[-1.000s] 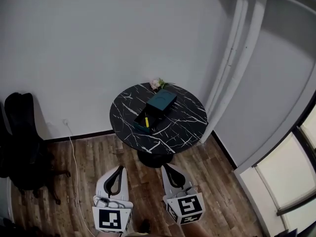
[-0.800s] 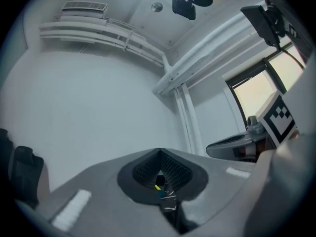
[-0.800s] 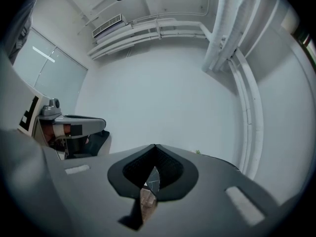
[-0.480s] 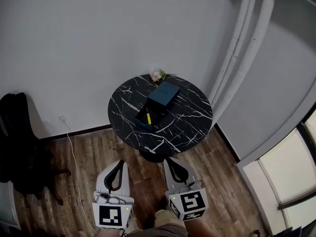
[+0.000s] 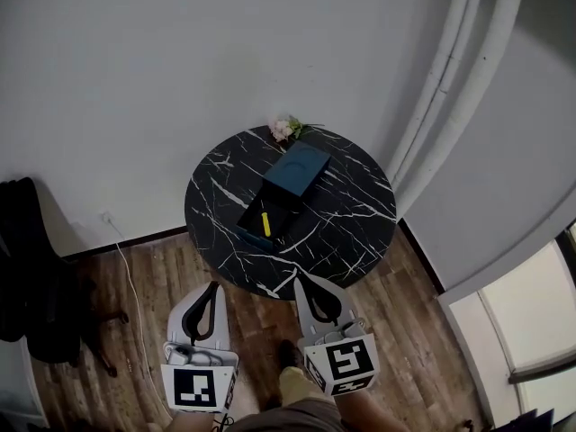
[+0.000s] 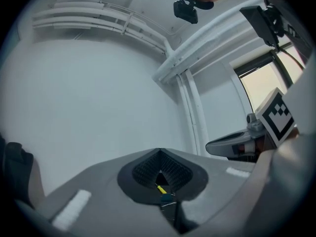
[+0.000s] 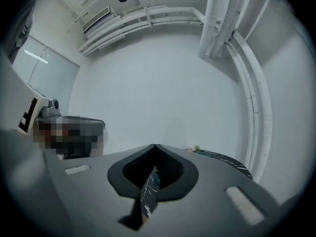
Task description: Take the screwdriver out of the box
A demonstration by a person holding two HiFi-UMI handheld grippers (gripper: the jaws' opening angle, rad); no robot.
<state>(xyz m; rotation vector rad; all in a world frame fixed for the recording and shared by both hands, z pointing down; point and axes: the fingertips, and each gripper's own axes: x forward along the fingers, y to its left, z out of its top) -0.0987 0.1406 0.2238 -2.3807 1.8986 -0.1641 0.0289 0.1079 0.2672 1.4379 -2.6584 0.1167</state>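
Currently the screwdriver (image 5: 265, 222), identified by its yellow handle, lies inside the open near section of the dark teal box (image 5: 297, 169). The box rests near the centre of the round black marble-pattern table (image 5: 351, 232), with its long axis running diagonally from near left to far right. A small bunch of flowers (image 5: 286, 129) sits at the far edge of the table, close to the white wall (image 5: 135, 79).

Both grippers are held short of the table, above the wooden floor (image 5: 135, 331), well apart from the box and touching nothing

- The left gripper (image 5: 214, 287) points towards the near-left part of the table edge, and the screwdriver lies ahead of it and slightly to the right. In the left gripper view its jaws meet at the tips (image 6: 159, 151) with nothing clamped between them. The screwdriver (image 6: 161, 188) shows far off through the hollow behind the tips
- The right gripper (image 5: 299, 280) points at the near table edge, and the screwdriver lies ahead of it and slightly to the left. In the right gripper view its jaws are likewise closed tip to tip (image 7: 155, 145) and hold nothing. A strip of the table (image 7: 146, 194) shows through the hollow

A white cable (image 5: 126, 268) runs across the floor to the left of the grippers
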